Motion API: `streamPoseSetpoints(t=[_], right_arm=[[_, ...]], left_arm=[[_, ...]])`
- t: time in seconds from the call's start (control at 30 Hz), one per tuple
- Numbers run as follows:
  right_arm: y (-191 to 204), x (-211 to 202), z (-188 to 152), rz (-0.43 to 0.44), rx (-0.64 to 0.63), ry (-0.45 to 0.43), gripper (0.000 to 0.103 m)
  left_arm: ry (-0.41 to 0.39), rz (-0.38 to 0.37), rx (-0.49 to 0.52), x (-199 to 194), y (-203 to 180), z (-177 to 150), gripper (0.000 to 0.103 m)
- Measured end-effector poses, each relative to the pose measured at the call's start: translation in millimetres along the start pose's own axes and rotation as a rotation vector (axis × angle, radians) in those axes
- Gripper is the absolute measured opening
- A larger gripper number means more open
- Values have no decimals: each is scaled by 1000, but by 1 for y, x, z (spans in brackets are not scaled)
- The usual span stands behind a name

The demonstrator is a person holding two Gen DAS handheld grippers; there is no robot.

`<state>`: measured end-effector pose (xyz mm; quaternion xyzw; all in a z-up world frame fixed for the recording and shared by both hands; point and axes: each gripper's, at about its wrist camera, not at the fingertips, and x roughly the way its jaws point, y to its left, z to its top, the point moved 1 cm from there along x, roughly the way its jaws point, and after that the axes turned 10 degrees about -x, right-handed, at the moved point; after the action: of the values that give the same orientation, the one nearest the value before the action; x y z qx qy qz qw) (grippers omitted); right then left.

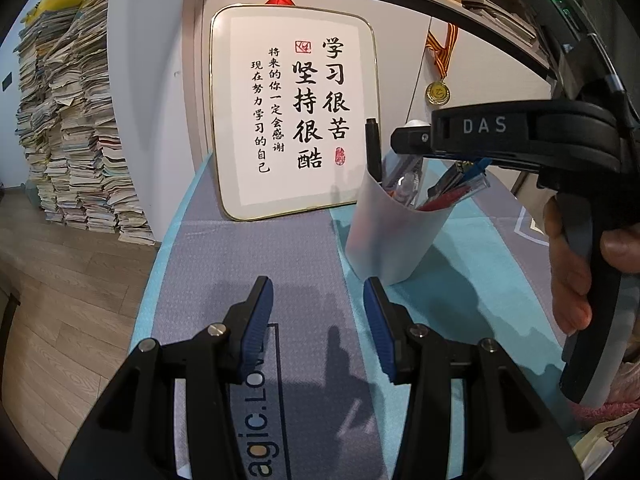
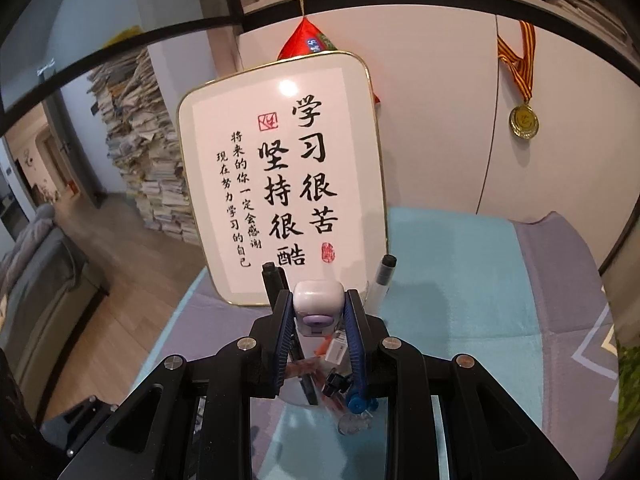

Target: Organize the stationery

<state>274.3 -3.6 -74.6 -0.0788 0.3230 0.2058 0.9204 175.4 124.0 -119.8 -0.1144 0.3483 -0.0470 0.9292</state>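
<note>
**A:** What is nearest to you on the left side?

**B:** Your left gripper (image 1: pixel 318 320) hangs over the grey and teal desk mat (image 1: pixel 256 256), its blue pads apart and nothing between them. It is released. Its shadow lies on the mat under it.

**A:** And where is the stationery?

**B:** Just beyond your left gripper's right finger stands the frosted pen cup (image 1: pixel 394 232), upright on the mat. Pens and other small bits stick out of its top, among them a black marker (image 1: pixel 373 152) leaning at the cup's left rim.

**A:** What about your other side?

**B:** Your right gripper (image 2: pixel 319 312) is over the mouth of that cup, with your hand (image 1: pixel 576 264) around its handle. Its pads are clenched on a small white eraser-like block with a lilac end (image 2: pixel 318 306); I cannot tell exactly what it is. It sits above the cup's contents, held clear of the rim.

**A:** And further back?

**B:** Behind the cup a framed calligraphy board (image 1: pixel 294 112) leans against the white wall. A gold medal (image 1: pixel 437 91) on a striped ribbon hangs to its right, and a tall stack of papers (image 1: pixel 76 128) stands on the wooden floor off to the left.
</note>
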Motion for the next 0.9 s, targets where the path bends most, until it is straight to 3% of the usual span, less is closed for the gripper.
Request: streamPoseSetpoints(t=[0.43,0.57,0.73,0.9], right_arm=[[1,1,-2,17,-1,71,27],[-4,-20,-1,42,36,18,39],[-11,-39,-5,23,52,-13,39],[-16,-59,-17,14,68,-6,39]], left_arm=[[4,-1,1,0,-4,1,45],[-1,-3,1,-2,-5,1,48],[-21,-11,15,-10,-12,2,51],[-55,-22,34,-22,-24,5,61]])
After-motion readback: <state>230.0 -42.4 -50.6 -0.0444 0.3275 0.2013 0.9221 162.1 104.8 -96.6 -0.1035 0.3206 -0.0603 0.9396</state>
